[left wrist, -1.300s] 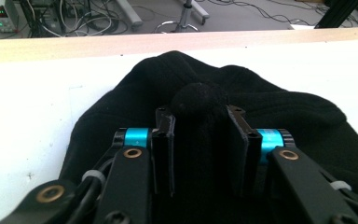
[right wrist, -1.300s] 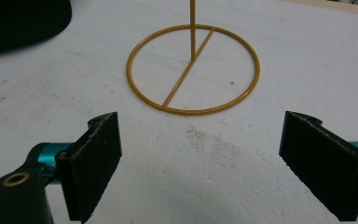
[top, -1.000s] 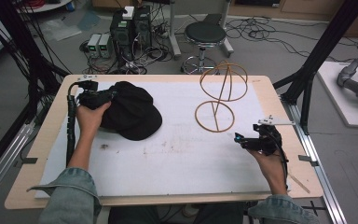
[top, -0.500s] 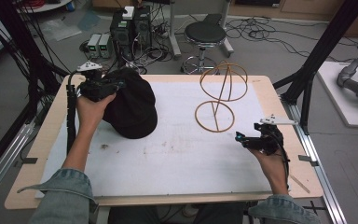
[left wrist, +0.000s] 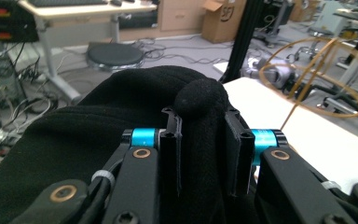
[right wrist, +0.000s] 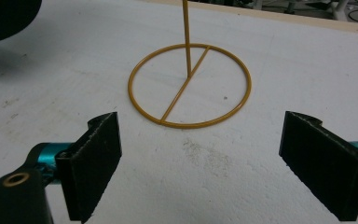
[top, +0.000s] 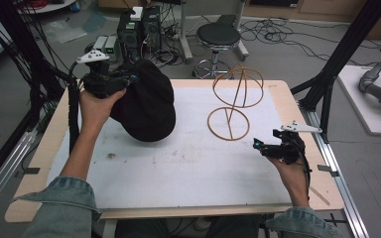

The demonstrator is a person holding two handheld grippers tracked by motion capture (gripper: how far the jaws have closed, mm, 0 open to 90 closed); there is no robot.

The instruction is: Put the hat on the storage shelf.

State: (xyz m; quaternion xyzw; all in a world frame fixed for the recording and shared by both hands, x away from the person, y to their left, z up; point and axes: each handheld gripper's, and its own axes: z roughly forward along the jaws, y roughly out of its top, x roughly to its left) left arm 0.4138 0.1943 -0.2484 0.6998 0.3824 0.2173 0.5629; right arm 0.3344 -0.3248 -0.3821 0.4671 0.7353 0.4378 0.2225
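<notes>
The black hat (top: 146, 101) is held clear of the table (top: 188, 168), a fold clenched by the left gripper (left wrist: 200, 140). The right gripper (right wrist: 198, 168) is spread wide, empty, near the wire stand (top: 233, 106). The pinch looks shallow, though hidden by cloth; the hat could be dropped.

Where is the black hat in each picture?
High view: the black hat hangs upper left over the table, held by the left gripper.
Left gripper view: it fills the middle and bottom, a fold pinched between the jaws.
Right gripper view: just a dark edge in the top left corner.
Shared landmark: the yellow wire stand.
</notes>
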